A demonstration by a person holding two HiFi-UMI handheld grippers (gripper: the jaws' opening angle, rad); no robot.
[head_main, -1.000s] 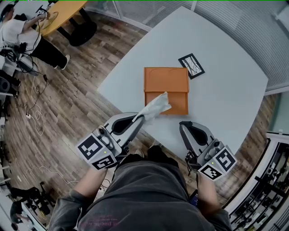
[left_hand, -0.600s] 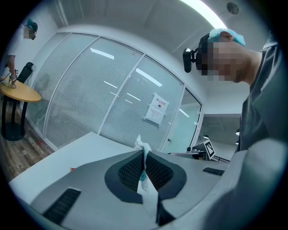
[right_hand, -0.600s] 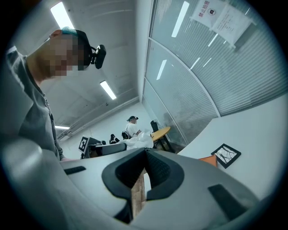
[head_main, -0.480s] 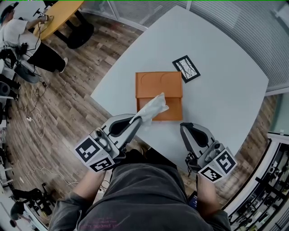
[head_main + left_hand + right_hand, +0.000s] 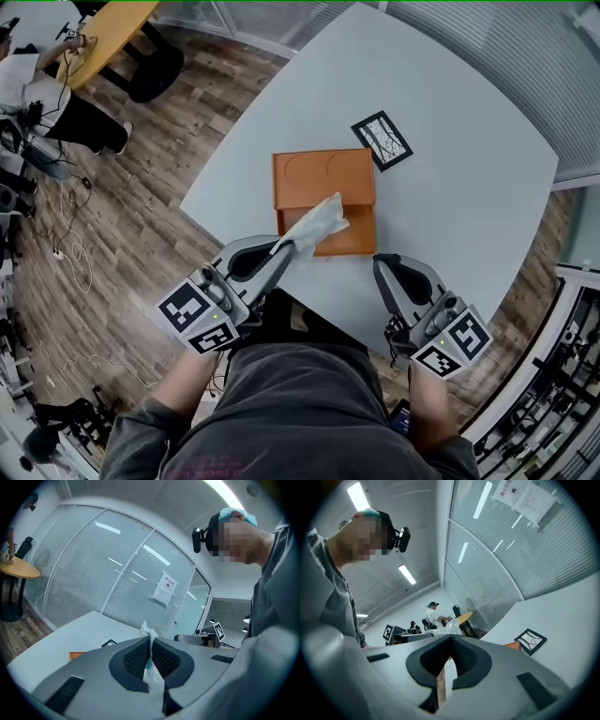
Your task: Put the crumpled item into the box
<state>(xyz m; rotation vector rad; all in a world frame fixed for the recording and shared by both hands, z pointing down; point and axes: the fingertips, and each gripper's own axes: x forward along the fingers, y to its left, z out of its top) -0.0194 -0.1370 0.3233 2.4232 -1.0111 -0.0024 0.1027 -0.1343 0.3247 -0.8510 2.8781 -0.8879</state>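
An orange box (image 5: 323, 192) lies open on the pale grey table (image 5: 469, 187). My left gripper (image 5: 287, 249) is shut on a crumpled white item (image 5: 319, 223), which sticks out past the jaw tips over the box's near part. In the left gripper view the crumpled white item (image 5: 149, 633) is pinched between the dark pads of the left gripper (image 5: 150, 640), with a corner of the box (image 5: 75, 656) low at left. My right gripper (image 5: 384, 263) hovers by the table's near edge, right of the box. In its own view the right gripper (image 5: 451, 637) is shut with nothing in it.
A black-and-white marker card (image 5: 382, 141) lies on the table beyond the box's far right corner. Wood floor (image 5: 122, 216) lies left of the table, with a person at a yellow table (image 5: 103, 33) far left. Glass walls with blinds (image 5: 93, 569) surround the room.
The box and table have slid left and nearer in the head view, so the held item now hangs further over the box. Both grippers stay shut.
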